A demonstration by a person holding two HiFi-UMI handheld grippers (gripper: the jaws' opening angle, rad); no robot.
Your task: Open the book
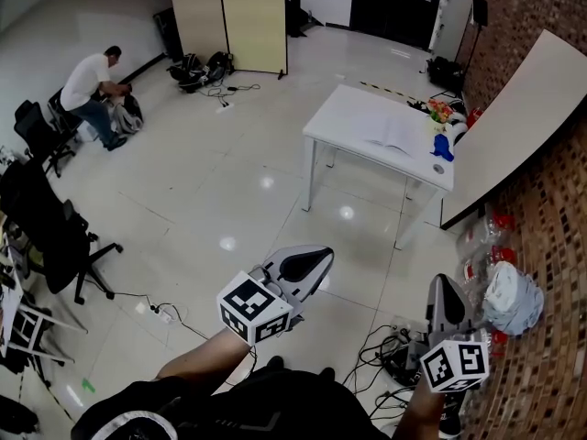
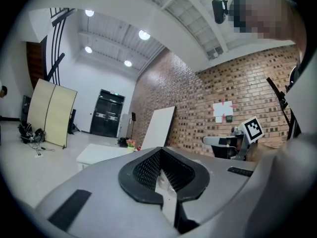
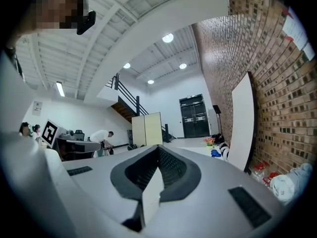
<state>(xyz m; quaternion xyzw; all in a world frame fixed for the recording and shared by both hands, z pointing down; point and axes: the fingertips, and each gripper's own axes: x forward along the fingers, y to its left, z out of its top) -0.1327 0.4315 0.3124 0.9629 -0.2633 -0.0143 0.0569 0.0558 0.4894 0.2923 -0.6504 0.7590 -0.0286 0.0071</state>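
The book (image 1: 389, 133) lies flat as a pale shape on the white table (image 1: 341, 117), far across the floor from me. My left gripper (image 1: 320, 258) hangs in mid-air over the tiled floor, jaws together with nothing between them. My right gripper (image 1: 442, 284) is held beside it to the right, also shut and empty. In the left gripper view the left gripper (image 2: 160, 151) points level towards the table (image 2: 99, 154), and the right gripper's marker cube shows to the right. In the right gripper view the right gripper (image 3: 158, 148) faces the far doors, with the table (image 3: 197, 144) small in the distance.
Colourful items (image 1: 441, 114) and a blue object (image 1: 442, 145) sit at the table's right end. A white board (image 1: 514, 131) leans on the brick wall. Cables (image 1: 383, 356) and a plastic bag (image 1: 514, 298) lie near my feet. Office chairs (image 1: 50, 227) stand left; a person (image 1: 92, 85) crouches far left.
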